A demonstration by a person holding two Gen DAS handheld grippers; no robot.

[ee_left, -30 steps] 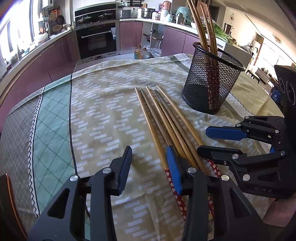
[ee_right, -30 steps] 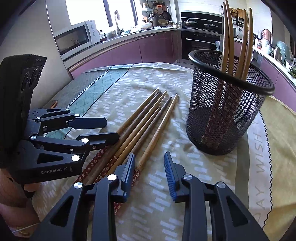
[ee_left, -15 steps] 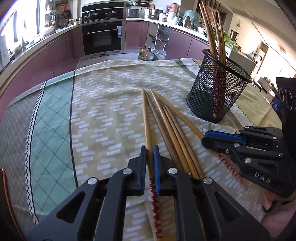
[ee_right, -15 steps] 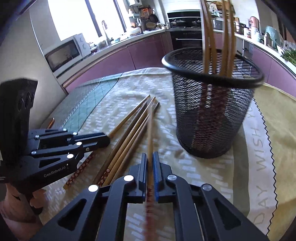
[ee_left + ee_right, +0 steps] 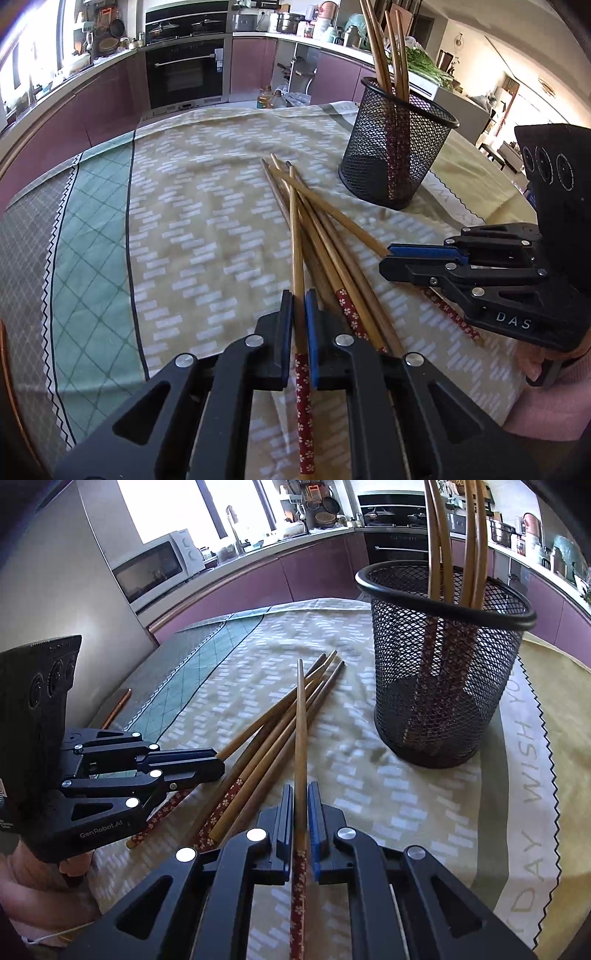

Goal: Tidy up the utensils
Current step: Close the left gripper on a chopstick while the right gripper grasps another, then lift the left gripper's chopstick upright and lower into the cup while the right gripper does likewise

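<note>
Each tool, left (image 5: 299,325) and right (image 5: 301,812), pinches one chopstick; bare worktop (image 5: 207,206) lies left of the mesh cup (image 5: 395,155).

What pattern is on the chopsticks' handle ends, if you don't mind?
Dark red with small white flowers, clearest in the left wrist view on the chopstick held there.

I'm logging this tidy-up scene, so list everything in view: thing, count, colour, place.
mesh holder: one, black, upright on the tablecloth's far right.
chopsticks in holder: four, bamboo with red floral ends, standing.
loose chopsticks: about four, same pattern, lying crossed mid-cloth.
gripped chopsticks: two, one per gripper.
tablecloth: one, beige with a green band.
microwave: one, white, on the counter.
oven: one, black, built in.
left gripper: shut on a chopstick.
right gripper: shut on a chopstick.
</note>
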